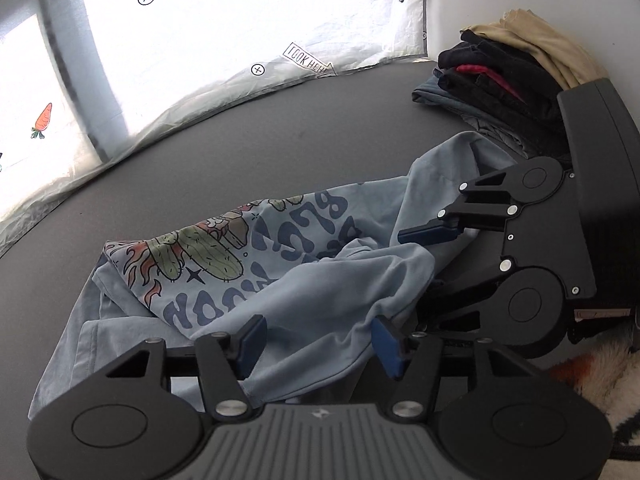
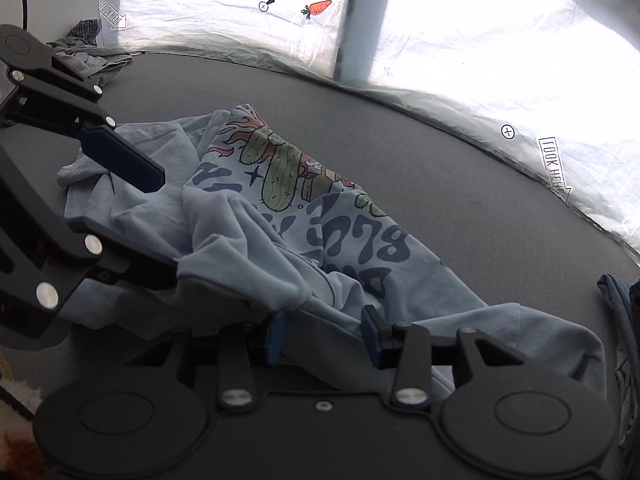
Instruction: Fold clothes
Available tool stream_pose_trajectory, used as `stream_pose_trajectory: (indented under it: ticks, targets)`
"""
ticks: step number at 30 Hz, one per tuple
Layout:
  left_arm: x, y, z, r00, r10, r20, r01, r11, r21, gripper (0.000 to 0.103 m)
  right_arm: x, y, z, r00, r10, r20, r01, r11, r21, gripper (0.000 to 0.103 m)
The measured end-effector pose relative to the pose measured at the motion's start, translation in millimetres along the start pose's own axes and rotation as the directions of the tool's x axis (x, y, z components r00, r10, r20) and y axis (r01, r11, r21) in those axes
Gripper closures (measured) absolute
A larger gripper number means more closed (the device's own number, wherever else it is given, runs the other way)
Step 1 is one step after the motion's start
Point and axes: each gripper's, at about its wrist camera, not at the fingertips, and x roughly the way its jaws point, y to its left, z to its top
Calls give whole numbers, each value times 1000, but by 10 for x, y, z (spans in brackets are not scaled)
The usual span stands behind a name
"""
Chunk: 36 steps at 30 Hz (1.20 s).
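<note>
At the bottom of each wrist view, the left hand-held gripper [image 1: 318, 344] and right hand-held gripper [image 2: 322, 334] stand open with their pads apart over the near folds of a crumpled light-blue printed T-shirt [image 1: 304, 280] on the dark grey bench [image 1: 240, 160], while folded clothes [image 1: 504, 80] are stacked at the upper right.

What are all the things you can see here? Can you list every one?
T-shirt: one, light blue with cactus print, crumpled on the table.
Table: one, dark grey, under everything.
Folded pile: one stack, black, red, tan and blue clothes, far right corner.
Loose clothes: one small heap, grey and checked, far left corner.
Curtain: one, white with carrot and arrow pictures, behind the table.
Left gripper: one, black with blue pads, jaws apart, shirt cloth between them.
Right gripper: one, black with blue pads, jaws apart over the shirt's edge.
</note>
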Motion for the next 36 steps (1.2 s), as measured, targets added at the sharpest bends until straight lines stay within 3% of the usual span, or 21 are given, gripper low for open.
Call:
stream_pose_trajectory:
  ticks: [13, 16, 21, 36]
  targets:
    - [84, -32, 15, 1000, -3, -26, 4, 999, 35, 45, -9, -53, 31, 1000, 12, 1, -12, 998, 67, 61]
    - [115, -10, 16, 999, 6, -46, -5, 1000, 17, 45, -30, -99, 61, 999, 44, 16, -46, 991, 125, 61]
    - [152, 44, 16, 998, 16, -65, -18, 1000, -21, 44, -35, -80, 123, 998, 54, 33, -57, 990, 129, 61]
    - [235, 248, 161, 996, 60, -65, -69, 986, -154, 44, 79, -277, 249, 995, 85, 60, -99, 949, 299, 62]
